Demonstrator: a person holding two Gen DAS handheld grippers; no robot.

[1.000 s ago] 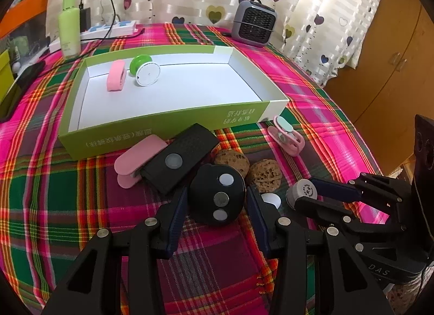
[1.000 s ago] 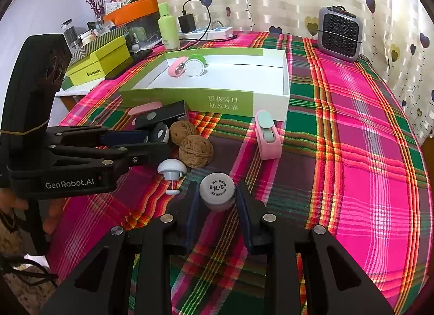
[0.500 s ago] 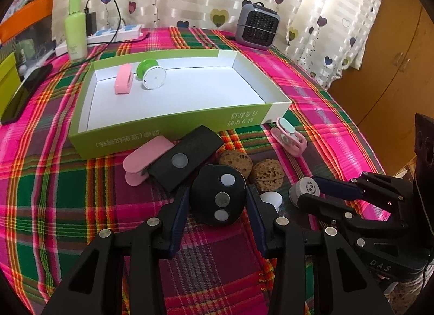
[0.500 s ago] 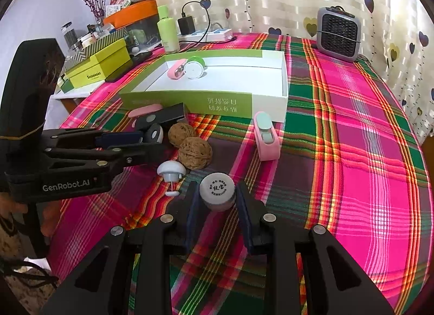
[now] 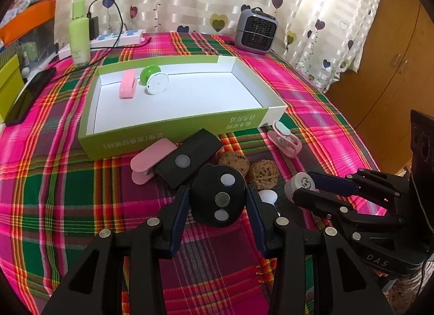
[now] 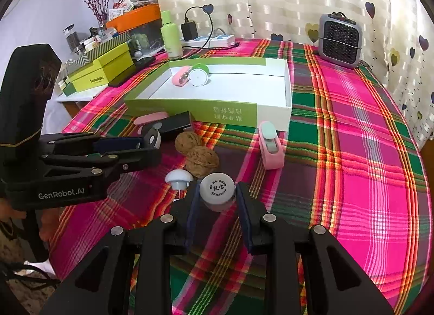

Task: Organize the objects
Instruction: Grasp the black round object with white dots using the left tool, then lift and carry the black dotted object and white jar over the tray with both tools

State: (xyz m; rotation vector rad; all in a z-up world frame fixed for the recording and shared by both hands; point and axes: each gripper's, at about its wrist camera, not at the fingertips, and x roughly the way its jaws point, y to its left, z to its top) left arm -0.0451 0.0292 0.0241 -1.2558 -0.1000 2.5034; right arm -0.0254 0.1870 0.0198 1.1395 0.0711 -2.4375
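My left gripper (image 5: 217, 202) is shut on a black round disc (image 5: 219, 198) with three pale buttons, its pads against the disc's sides, just above the plaid cloth. Seen from the right wrist, that gripper (image 6: 147, 140) comes in from the left with the disc edge-on. My right gripper (image 6: 217, 194) is shut on a small grey jar (image 6: 217, 189) with a printed lid. The green and white box (image 5: 162, 138) lies open behind, with a pink clip (image 5: 127, 84) and a green-white round thing (image 5: 154, 82) at its far left.
In front of the box lie a black flat case (image 5: 187, 160) on a pink piece (image 5: 152, 157), two walnuts (image 5: 264, 174), a white mushroom-shaped cap (image 6: 179, 178) and a pink-mint clip (image 6: 270, 147). At the far edge stand a heater (image 5: 256, 31), a bottle (image 5: 79, 38) and a power strip (image 5: 119, 38).
The left gripper has drawn back slightly with the disc still in it, so the box sits lower in its view. The right gripper and jar have not moved.
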